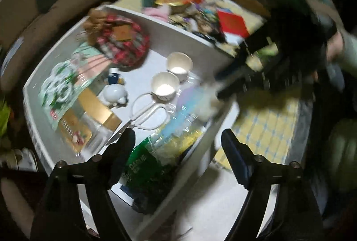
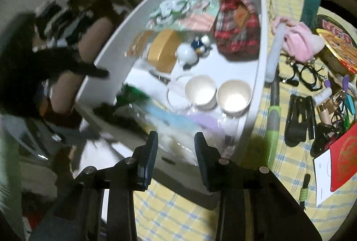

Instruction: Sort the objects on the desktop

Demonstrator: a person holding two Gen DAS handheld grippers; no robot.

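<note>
A white bin (image 1: 185, 38) (image 2: 262, 44) on the yellow checked tablecloth (image 2: 178, 207) holds two white cups (image 1: 165, 86) (image 2: 233, 96), white-handled scissors (image 1: 149, 115), a penguin figure (image 1: 115, 90) (image 2: 191, 51), a red plaid pouch (image 1: 125, 40) (image 2: 237, 26), a gold box (image 1: 98, 108) (image 2: 164, 52), and plastic packets. My left gripper (image 1: 178, 142) is open and empty over the bin's near corner, above a green packet (image 1: 151, 165). My right gripper (image 2: 176, 140) is open and empty over the bin's near edge; it shows blurred in the left wrist view (image 1: 225, 84).
Right of the bin lie a green-handled tool (image 2: 273, 127), a pink cloth (image 2: 299, 40), a teal bottle (image 2: 310, 0), a black clip (image 2: 300, 120), cables, a red card (image 2: 344, 156) and a round printed tin (image 2: 337, 44). A brown sofa (image 1: 44, 6) stands behind.
</note>
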